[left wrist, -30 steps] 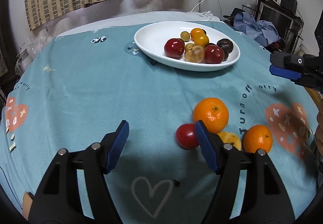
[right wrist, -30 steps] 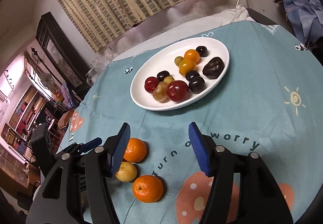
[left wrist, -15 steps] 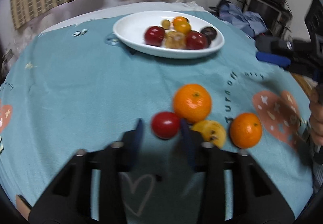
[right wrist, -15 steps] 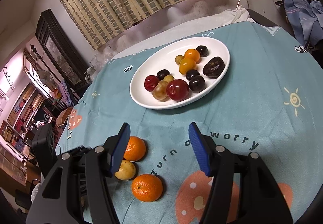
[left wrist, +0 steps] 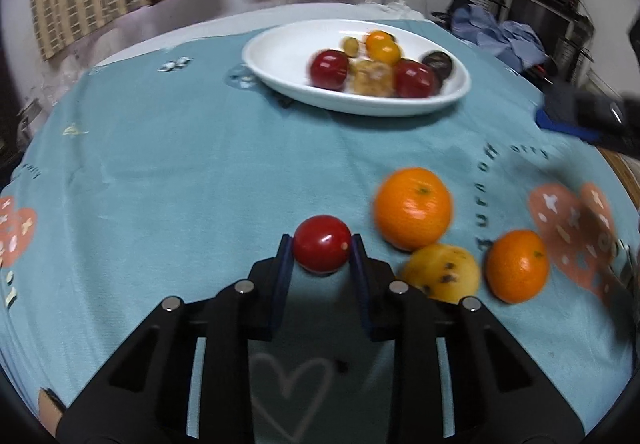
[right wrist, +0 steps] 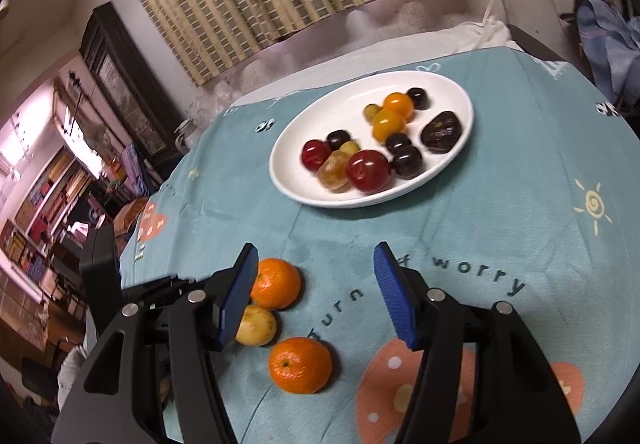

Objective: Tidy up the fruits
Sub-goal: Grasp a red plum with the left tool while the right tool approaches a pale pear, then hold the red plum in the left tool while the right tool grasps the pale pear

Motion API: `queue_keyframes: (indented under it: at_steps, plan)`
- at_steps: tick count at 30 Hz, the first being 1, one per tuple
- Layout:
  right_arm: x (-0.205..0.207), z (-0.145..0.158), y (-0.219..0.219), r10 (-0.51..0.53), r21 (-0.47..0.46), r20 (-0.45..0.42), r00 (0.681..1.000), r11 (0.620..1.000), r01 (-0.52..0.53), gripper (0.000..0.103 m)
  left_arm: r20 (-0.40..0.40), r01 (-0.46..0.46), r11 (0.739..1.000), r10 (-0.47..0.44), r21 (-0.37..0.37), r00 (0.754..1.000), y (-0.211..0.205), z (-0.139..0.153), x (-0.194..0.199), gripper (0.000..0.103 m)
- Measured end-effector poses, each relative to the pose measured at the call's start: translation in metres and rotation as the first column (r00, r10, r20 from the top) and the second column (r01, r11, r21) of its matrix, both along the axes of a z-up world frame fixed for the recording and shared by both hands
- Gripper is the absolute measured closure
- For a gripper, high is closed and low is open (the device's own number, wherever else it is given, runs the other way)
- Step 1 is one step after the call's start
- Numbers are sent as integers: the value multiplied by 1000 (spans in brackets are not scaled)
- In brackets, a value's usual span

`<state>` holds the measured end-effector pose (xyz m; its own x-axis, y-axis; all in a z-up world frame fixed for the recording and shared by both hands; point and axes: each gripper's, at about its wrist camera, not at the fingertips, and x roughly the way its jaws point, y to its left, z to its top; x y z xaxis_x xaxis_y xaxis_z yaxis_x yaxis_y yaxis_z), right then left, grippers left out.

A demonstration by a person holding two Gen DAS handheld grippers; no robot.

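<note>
A small red fruit (left wrist: 322, 249) rests on the teal cloth, and my left gripper (left wrist: 319, 241) is closing on it, blue pads pressed to both its sides. To its right lie a large orange (left wrist: 414, 206), a spotted yellow fruit (left wrist: 442, 272) and a smaller orange (left wrist: 518, 266). In the right wrist view my right gripper (right wrist: 316, 260) hangs open above the cloth with nothing between its fingers. The two oranges (right wrist: 276, 282) (right wrist: 300, 364) and the yellow fruit (right wrist: 256, 324) lie by its left finger, which hides the red fruit. A white plate (left wrist: 280, 44) with several fruits stands farther back.
The plate (right wrist: 288, 180) holds red, dark, orange and yellowish fruits. The right gripper (left wrist: 580, 116) shows blurred at the right edge of the left wrist view. Curtains, a wall socket, clothes and shelves surround the round table.
My left gripper has shifted right and forward around the red fruit and gone from wide open to shut on it. The right gripper has hardly moved.
</note>
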<state>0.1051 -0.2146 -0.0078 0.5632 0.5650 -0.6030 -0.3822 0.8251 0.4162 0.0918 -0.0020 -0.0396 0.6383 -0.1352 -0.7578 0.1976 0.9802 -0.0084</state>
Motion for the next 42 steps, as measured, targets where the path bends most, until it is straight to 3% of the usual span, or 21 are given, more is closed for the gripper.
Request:
queue_keyframes:
  at_steps: [9,16,20,28,33,42]
  plan:
    - [-31,-13,65,212,-217,44,976,956,-198,42,-6,-86,996,86,-29,996,25,1,5,74]
    - [-40,-27,91,262,-339,47,964,912,-231,44,-14,-92,996,92,-22,996,22,-1,7,74]
    - [-43,-35,103,267,-396,51,962,890,-226,53,-14,-91,996,91,-13,996,21,-3,7,74]
    - [-47,-39,111,246,-452,99,964,874,-177,66,-11,-93,996,93,-1,996,20,-2,7,73]
    - [-46,-44,113,250,-470,112,962,866,-170,66,-12,-93,996,93,2,996,19,-3,8,73]
    - [-44,-42,109,260,-422,97,961,885,-197,67,-11,-89,996,89,-6,996,19,-4,8,73]
